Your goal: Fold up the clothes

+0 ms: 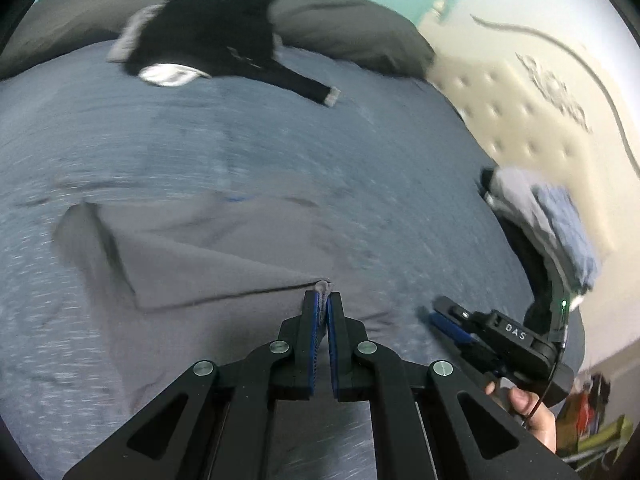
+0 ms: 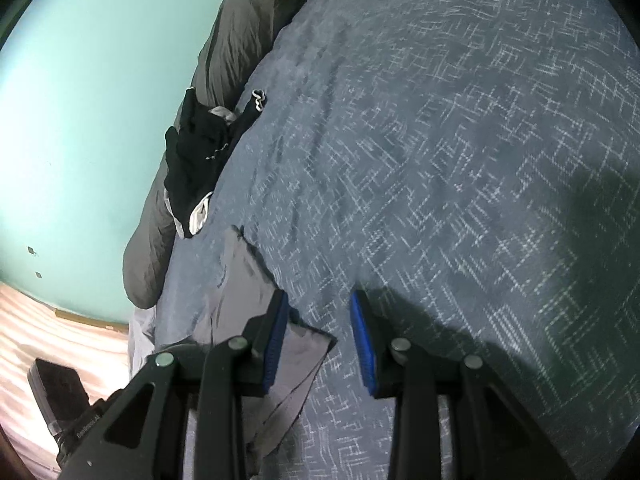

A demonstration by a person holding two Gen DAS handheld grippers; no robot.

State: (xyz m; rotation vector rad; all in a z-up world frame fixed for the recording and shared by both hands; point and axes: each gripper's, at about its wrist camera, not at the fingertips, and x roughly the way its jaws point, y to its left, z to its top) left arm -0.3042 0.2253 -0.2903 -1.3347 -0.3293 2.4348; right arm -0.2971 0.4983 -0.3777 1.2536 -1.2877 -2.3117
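Observation:
A grey garment [image 1: 192, 256] lies spread on the blue patterned bedspread [image 1: 280, 140]. My left gripper [image 1: 325, 298] is shut on a corner of it, and that corner is lifted and pulled over the rest of the cloth. In the left wrist view my right gripper [image 1: 442, 316] hovers to the right, low over the bed, with a hand on it. In the right wrist view the right gripper [image 2: 320, 300] stands open, nothing between its fingers, and the grey garment [image 2: 248, 292] lies under and beside its left finger. A black garment with white trim [image 1: 216, 40] lies crumpled at the far side.
A stack of folded clothes [image 1: 536, 216] sits at the bed's right edge by a beige tufted headboard [image 1: 520, 100]. Dark grey pillows [image 1: 352, 28] line the far side against a teal wall [image 2: 80, 120]. Wooden floor [image 2: 48, 328] shows beyond the bed.

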